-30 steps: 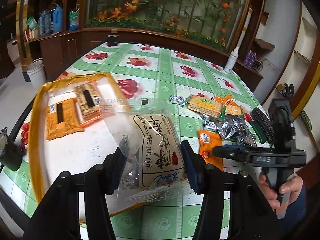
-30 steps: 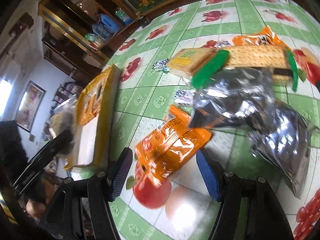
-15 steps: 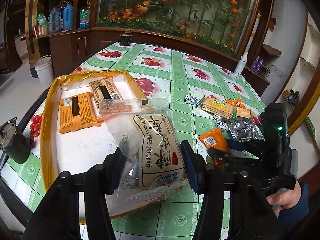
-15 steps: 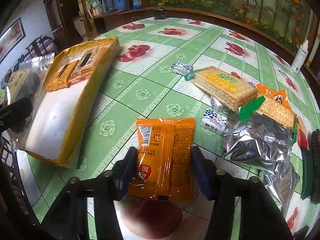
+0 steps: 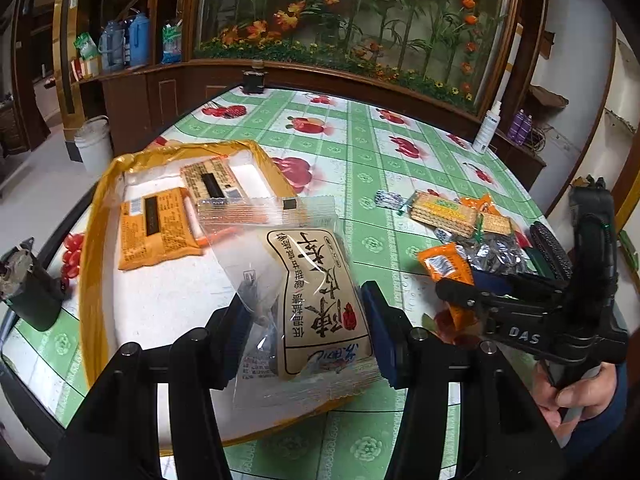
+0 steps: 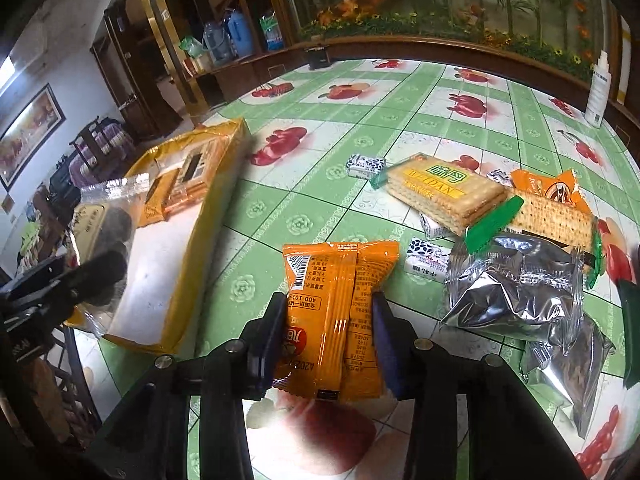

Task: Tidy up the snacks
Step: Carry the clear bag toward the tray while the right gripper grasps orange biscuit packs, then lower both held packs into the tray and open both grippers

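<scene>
Left hand-held gripper [image 5: 306,320] is clamped on the clear plastic pastry packet with the beige label [image 5: 304,280], hovering over the yellow-rimmed white tray [image 5: 90,248]. Right hand-held gripper [image 6: 328,332] pinches the orange foil snack packet [image 6: 336,304] above the green checked surface [image 6: 420,120] — I'd set each packet flat beside the two already in the tray, then let go.

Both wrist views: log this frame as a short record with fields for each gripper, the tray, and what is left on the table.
left gripper: shut on a clear snack bag, held over the tray
right gripper: shut on an orange packet, lifted above the table
tray: yellow rim, holds two orange packets
table: cracker pack, silver bags, small wrapped candies
</scene>
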Demonstrator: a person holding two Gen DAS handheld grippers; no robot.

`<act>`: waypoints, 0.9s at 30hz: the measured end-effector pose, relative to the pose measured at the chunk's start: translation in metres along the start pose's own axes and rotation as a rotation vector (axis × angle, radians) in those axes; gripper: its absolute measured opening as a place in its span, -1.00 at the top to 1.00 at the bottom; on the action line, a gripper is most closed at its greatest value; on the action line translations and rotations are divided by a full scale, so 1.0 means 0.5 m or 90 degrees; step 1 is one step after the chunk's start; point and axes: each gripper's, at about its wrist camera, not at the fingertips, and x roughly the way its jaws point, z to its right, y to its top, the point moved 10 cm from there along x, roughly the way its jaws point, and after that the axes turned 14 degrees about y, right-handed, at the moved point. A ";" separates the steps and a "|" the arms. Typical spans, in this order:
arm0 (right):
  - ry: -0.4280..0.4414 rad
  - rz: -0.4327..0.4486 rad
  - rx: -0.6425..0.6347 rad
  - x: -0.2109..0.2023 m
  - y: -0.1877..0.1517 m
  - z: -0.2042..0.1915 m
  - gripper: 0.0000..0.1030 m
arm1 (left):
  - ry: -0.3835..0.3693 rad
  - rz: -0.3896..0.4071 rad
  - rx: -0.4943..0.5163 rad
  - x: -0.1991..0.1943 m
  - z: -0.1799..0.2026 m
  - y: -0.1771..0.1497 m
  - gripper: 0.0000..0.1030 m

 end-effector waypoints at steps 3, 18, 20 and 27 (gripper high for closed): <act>0.012 0.009 0.000 -0.003 0.004 -0.007 0.17 | 0.021 0.014 0.002 -0.003 -0.009 0.004 -0.01; 0.091 0.056 -0.002 0.003 0.041 -0.092 0.18 | 0.082 0.039 -0.016 0.004 -0.079 0.010 -0.02; 0.098 0.058 -0.010 0.012 0.047 -0.114 0.18 | 0.087 0.037 -0.019 0.008 -0.089 0.009 -0.02; 0.128 0.051 -0.030 0.054 0.065 -0.190 0.18 | 0.100 0.022 -0.052 0.026 -0.140 -0.001 -0.02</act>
